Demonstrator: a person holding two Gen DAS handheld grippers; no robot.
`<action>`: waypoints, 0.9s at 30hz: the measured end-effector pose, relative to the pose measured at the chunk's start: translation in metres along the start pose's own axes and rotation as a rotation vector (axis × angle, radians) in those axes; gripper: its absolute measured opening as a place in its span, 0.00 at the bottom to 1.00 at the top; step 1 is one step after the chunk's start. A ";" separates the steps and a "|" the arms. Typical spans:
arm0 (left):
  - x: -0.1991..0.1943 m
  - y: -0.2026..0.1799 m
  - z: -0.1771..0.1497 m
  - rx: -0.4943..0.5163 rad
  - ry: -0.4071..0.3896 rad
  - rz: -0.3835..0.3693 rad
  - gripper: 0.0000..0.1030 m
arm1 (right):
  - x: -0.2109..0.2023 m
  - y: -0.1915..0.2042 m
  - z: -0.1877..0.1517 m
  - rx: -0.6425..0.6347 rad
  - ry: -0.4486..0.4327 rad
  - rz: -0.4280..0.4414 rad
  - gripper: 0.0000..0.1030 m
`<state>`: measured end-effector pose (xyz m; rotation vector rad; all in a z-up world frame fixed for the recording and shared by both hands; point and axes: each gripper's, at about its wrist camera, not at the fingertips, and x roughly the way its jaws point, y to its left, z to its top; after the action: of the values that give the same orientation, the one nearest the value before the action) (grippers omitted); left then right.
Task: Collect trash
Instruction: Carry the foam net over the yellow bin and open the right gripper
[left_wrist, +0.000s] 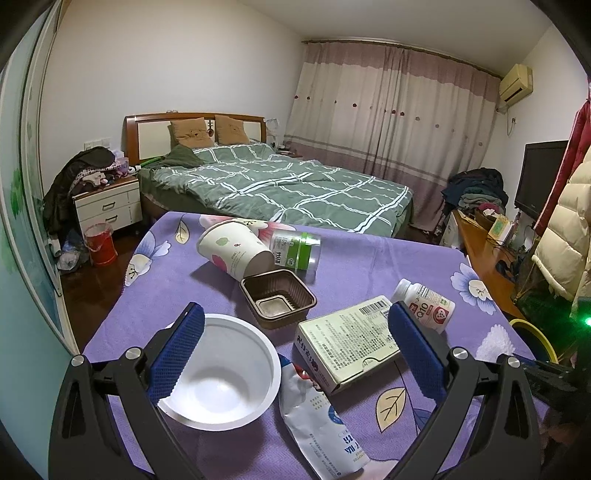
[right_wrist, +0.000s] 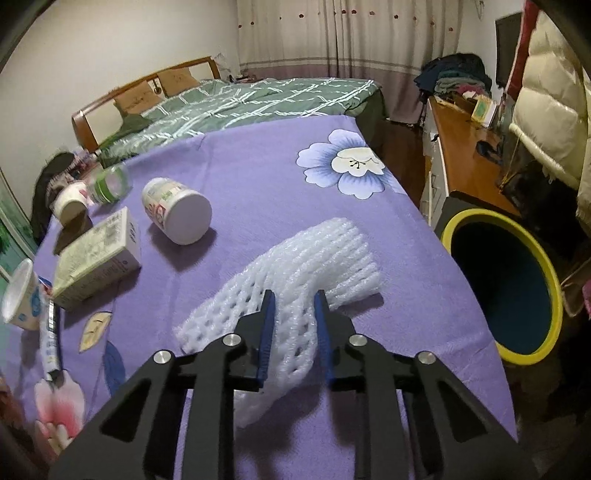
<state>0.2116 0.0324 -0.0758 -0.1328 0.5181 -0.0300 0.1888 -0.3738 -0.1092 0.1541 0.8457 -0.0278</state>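
Trash lies scattered over a table under a purple flowered cloth (right_wrist: 258, 166). My right gripper (right_wrist: 294, 299) is shut on a white foam net sleeve (right_wrist: 314, 258), which is pinched between the blue pads near the table's right edge. My left gripper (left_wrist: 295, 314) stands open above the near left of the table, with nothing gripped. Its left finger hangs over a white plastic bowl (left_wrist: 218, 373) and its right finger over a pale carton box (left_wrist: 347, 343). A crumpled pouch (left_wrist: 321, 417) lies below them.
A round bin with a yellow rim (right_wrist: 476, 214) opens just past the table's right edge. A brown tray (left_wrist: 277, 295), a tipped paper cup (left_wrist: 236, 251), a clear jar with a green lid (left_wrist: 295, 251) and a white bottle (right_wrist: 177, 210) lie on the cloth. A bed stands behind.
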 end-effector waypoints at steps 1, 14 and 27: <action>0.000 0.000 0.000 0.000 0.000 0.000 0.95 | -0.007 -0.007 0.002 0.019 -0.013 0.013 0.19; -0.001 -0.002 0.000 0.009 0.007 -0.002 0.95 | -0.044 -0.060 0.013 0.115 -0.108 -0.032 0.19; -0.001 -0.002 -0.001 0.012 0.010 -0.002 0.95 | -0.043 -0.172 0.025 0.284 -0.151 -0.267 0.20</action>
<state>0.2101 0.0306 -0.0755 -0.1214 0.5276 -0.0357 0.1637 -0.5486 -0.0823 0.3009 0.7032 -0.4070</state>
